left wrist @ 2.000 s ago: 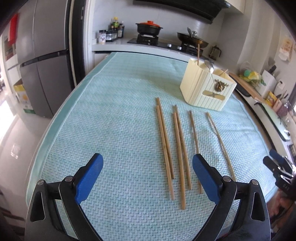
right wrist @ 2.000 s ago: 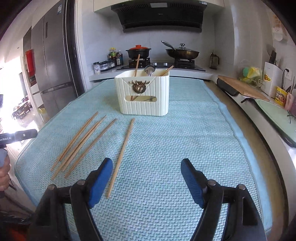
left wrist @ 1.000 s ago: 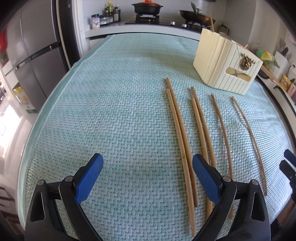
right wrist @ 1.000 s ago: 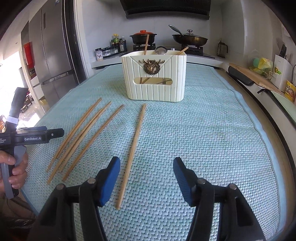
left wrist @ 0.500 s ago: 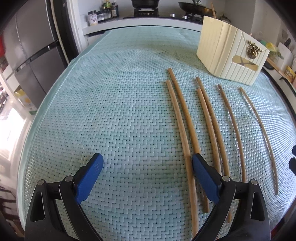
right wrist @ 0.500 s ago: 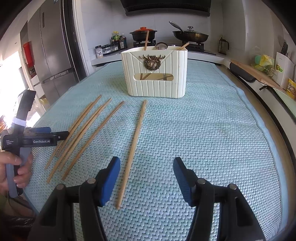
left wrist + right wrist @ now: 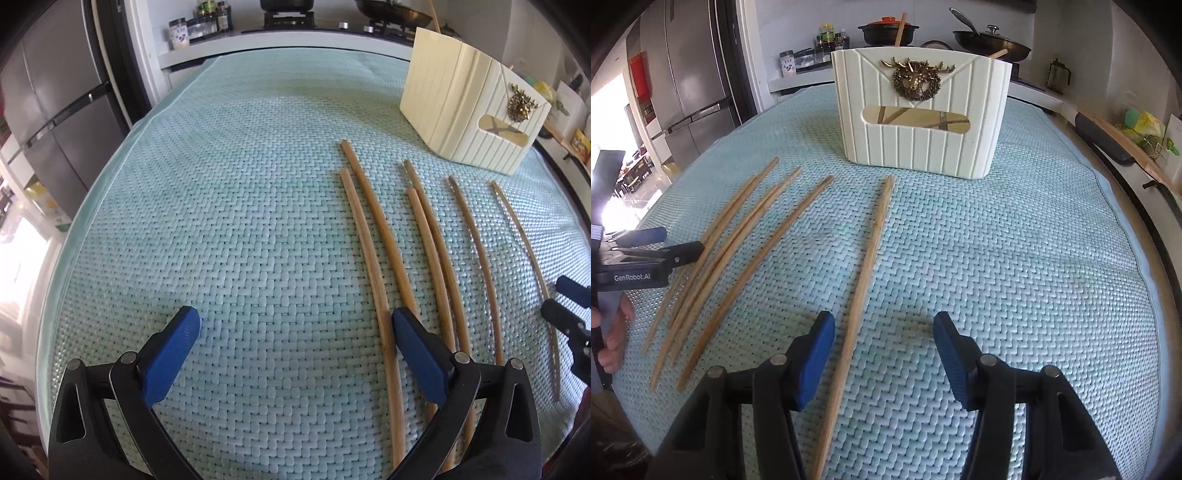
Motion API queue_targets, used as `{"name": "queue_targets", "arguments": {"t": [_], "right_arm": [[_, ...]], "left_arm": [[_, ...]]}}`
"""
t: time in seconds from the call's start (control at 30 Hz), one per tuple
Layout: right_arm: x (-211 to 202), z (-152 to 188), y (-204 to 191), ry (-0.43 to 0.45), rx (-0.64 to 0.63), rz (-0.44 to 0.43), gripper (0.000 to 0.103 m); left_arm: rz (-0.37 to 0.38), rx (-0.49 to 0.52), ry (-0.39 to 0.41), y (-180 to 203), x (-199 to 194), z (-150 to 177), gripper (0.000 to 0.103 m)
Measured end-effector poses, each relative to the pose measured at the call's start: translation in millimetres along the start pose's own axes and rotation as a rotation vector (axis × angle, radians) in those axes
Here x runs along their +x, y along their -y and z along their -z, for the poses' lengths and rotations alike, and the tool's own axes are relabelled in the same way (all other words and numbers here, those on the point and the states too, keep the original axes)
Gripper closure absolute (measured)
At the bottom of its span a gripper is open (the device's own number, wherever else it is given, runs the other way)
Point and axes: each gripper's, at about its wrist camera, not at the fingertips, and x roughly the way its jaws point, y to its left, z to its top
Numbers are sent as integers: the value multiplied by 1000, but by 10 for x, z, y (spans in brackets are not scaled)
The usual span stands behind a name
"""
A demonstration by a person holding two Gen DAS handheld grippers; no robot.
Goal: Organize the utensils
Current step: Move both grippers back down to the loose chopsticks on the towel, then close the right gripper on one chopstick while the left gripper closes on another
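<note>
We see bright daylight coming in from the left, so strong there that the far left side washes out to white. The green mat (image 7: 240, 240) looks sharp and clear. Small soft shadows lie under the blue fingers (image 7: 820, 354). Straight chopsticks (image 7: 373, 266) look bent, and the corners go black.

Six loose chopsticks (image 7: 866, 266) lie on one woven mat (image 7: 1015, 258), five grouped toward nine o'clock and one alone near six. One ribbed cream holder (image 7: 919, 114) stands at twelve o'clock, with two wooden handles poking out.
</note>
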Motion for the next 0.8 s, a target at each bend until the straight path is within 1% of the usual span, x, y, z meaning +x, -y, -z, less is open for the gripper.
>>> {"name": "queue_targets", "arguments": {"t": [0.07, 0.17, 0.33, 0.4, 0.5, 0.53, 0.57, 0.6, 0.63, 0.67, 0.7, 0.73, 0.77, 0.8], "right_arm": [[38, -33, -15, 0, -5, 12, 48], [81, -68, -51, 5, -29, 22, 47], [176, -194, 5, -1, -23, 5, 46], [242, -286, 40, -9, -21, 7, 46], [361, -463, 119, -23, -8, -8, 49], [402, -526, 142, -23, 1, -20, 53], [447, -590, 162, -24, 6, -30, 64], [490, -653, 163, -28, 4, -33, 69], [532, -711, 164, -32, 1, -42, 71], [573, -768, 154, -33, -5, -41, 73], [612, -823, 134, -37, -16, -38, 76], [649, -872, 115, -43, -27, -41, 79], [682, -916, 99, -48, -35, -44, 86], [716, -959, 89, -55, -39, -51, 93]], "left_arm": [[-3, 8, 19, -2, 1, 6, 0], [2, -6, 47, 2, -19, 65, 0], [11, 6, 29, 63, 27, -21, 0], [14, 10, 10, 75, 101, -157, 0], [30, 23, -12, 120, 214, -344, 0], [33, 37, -16, 149, 249, -402, 0], [39, 47, -18, 170, 272, -445, 1], [45, 53, -21, 194, 291, -488, 4], [52, 59, -19, 215, 299, -521, 6], [55, 69, -16, 229, 303, -557, 13], [58, 78, -13, 251, 307, -592, 21], [69, 86, -16, 276, 308, -624, 26], [79, 93, -18, 295, 308, -643, 36], [86, 100, -19, 312, 309, -666, 49]]}}
